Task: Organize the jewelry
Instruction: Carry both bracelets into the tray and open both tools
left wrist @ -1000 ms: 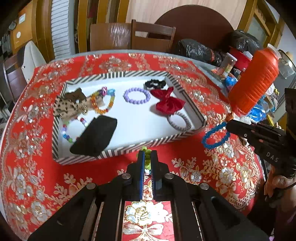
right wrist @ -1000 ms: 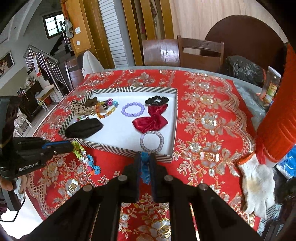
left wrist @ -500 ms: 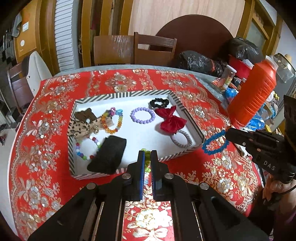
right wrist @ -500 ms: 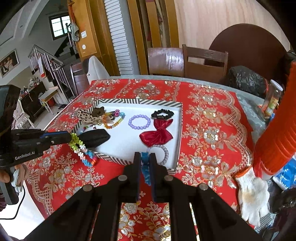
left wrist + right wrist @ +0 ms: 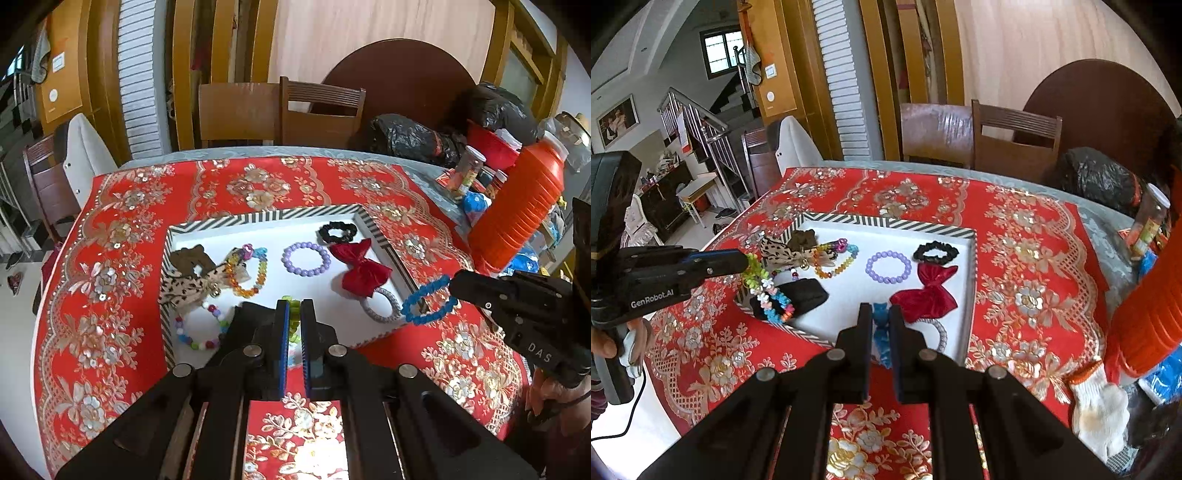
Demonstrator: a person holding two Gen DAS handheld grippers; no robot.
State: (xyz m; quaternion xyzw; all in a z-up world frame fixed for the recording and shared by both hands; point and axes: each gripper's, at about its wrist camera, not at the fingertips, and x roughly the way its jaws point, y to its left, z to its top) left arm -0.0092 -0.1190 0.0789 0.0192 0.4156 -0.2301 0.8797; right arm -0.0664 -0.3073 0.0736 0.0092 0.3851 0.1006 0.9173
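Note:
A striped-rim white tray holds several bracelets, a red bow, a black scrunchie and a black pouch. My left gripper is shut on a multicolour flower-bead bracelet that hangs over the tray's near left corner. My right gripper is shut on a blue bead bracelet held above the tray's near right edge.
A red floral cloth covers the table. An orange bottle, jars and black bags crowd the right side. A white glove lies at the right. Wooden chairs stand behind the table.
Both grippers have risen and moved forward with their bracelets. They now hang over the tray's near edge instead of over the cloth in front of it.

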